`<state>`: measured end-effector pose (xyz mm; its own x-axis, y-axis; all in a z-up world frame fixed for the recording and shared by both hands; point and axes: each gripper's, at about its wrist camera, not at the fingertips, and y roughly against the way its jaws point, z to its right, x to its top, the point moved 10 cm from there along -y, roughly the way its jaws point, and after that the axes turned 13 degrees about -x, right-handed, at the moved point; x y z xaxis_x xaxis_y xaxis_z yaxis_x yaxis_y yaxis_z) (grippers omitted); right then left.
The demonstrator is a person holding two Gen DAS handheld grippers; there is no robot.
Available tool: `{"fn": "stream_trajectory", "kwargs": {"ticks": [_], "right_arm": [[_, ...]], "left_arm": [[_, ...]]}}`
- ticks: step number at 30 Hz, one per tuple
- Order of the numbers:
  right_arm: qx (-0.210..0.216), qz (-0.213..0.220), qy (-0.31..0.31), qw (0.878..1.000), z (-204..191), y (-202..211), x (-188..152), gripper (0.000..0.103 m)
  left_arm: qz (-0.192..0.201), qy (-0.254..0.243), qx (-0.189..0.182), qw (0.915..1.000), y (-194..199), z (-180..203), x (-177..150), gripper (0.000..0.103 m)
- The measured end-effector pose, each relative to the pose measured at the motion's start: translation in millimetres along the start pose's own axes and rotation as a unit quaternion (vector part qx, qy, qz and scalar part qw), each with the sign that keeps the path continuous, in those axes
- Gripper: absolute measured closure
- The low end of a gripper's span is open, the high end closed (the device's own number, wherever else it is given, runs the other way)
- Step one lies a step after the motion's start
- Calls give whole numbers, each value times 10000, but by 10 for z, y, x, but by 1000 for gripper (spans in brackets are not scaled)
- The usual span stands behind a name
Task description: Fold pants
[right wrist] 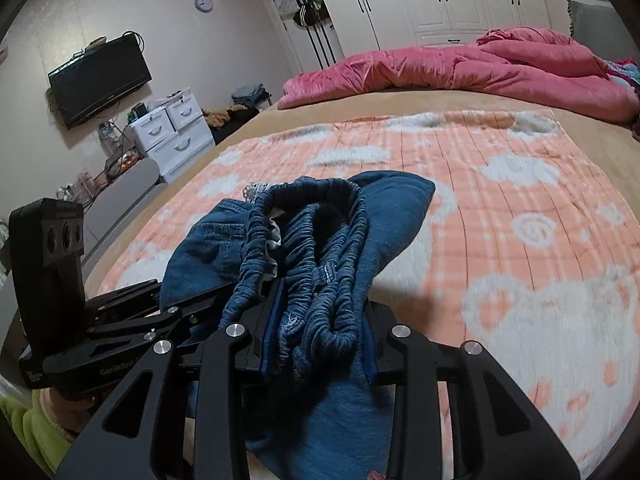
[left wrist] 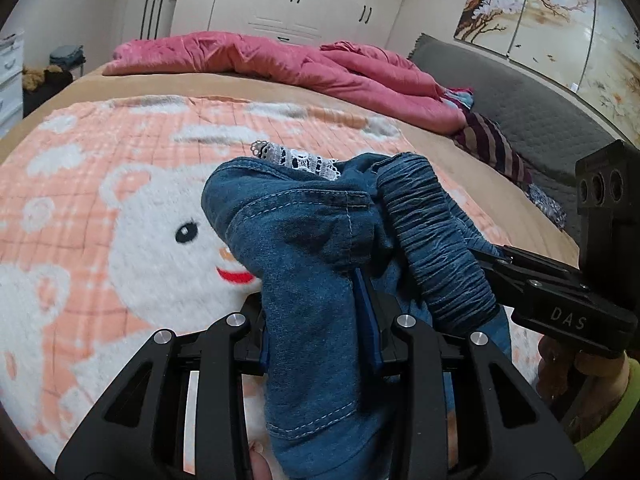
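Left wrist view: left gripper (left wrist: 320, 320), jaws clenched on a fold of the denim pants (left wrist: 304, 240), which bunch up between and ahead of the pads above the bear-print blanket (left wrist: 120, 208); right gripper (left wrist: 560, 292) grips the elastic waistband (left wrist: 436, 248) at right.

Right wrist view: right gripper (right wrist: 320, 332), jaws clamped on gathered waistband (right wrist: 320, 248); left gripper (right wrist: 132, 308) holds pants (right wrist: 400, 216) at left, over the bed (right wrist: 240, 132).

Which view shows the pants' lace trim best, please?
The left wrist view: the lace trim lies clear along the top of the pants. The right wrist view shows only a small bit behind the waistband.
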<state>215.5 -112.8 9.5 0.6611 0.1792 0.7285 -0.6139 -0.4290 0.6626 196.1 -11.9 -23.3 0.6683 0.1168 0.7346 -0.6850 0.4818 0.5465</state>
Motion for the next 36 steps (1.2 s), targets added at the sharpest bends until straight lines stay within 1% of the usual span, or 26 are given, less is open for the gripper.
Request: {"fn": "stream_trajectory", "kwargs": {"ticks": [3, 6, 14, 20, 23, 29, 30, 36], "right_arm": [[0, 65, 73, 10000, -24, -97, 132, 72], [-28, 23, 70, 10000, -23, -253, 216, 72], [-138, -227, 28, 9996, 15, -566, 241, 72], [-253, -636, -71, 9976, 98, -814, 110, 72], [-365, -945, -160, 9947, 177, -944, -15, 72], [-534, -1203, -192, 9911, 279, -1021, -164, 65], [-583, -1248, -173, 9903, 291, -1033, -192, 63], [-795, -1293, -53, 9884, 340, -1055, -255, 55]], "left_arm": [[9, -15, 84, 10000, -50, -92, 90, 78], [-42, 65, 94, 9999, -139, -228, 143, 78], [-110, 102, 147, 9998, -331, -451, 175, 78], [-326, 210, 189, 9991, -498, -565, 53, 78], [-457, 260, 240, 9983, -561, -609, -21, 78], [-570, 313, 321, 9974, -599, -679, -105, 77], [-584, 337, 328, 9972, -603, -691, -122, 76], [-609, 367, 376, 9968, -618, -729, -162, 71]]}}
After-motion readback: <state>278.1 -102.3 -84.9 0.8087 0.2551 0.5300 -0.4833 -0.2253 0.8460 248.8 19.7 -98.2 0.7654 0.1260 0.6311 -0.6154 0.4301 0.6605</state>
